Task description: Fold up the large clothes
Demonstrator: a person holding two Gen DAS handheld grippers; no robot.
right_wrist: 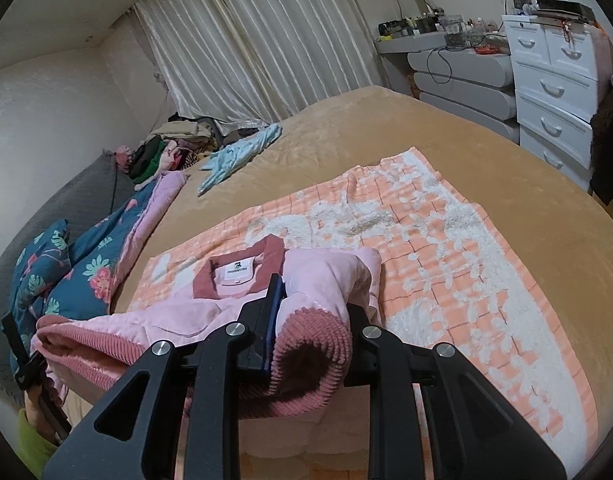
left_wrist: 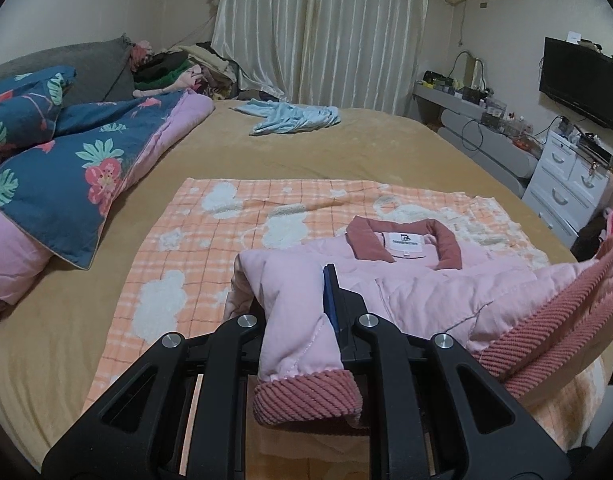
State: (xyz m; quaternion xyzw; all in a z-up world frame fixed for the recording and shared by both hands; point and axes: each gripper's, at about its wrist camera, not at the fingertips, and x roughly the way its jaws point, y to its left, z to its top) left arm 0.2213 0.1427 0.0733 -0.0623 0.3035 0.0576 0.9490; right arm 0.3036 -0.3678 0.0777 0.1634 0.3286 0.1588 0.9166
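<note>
While the pink jacket [left_wrist: 406, 280] lay collar-away on the orange checked blanket [left_wrist: 234, 216] ahead of both jaws, the left gripper [left_wrist: 302, 312] clenched one ribbed cuff. The right gripper [right_wrist: 314, 312] clenched the other cuff, sleeve bunched between its jaws.

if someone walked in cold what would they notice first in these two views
The quilted pink jacket with dark pink ribbed trim catches the eye first: it lies collar-up on an orange checked blanket with fluffy white patches, its hem corners pinched by the left gripper and the right gripper. Next comes the navy floral quilt with pink lining, bunched along the left side of the tan bed, and a crumpled light blue garment at its far end.
</note>
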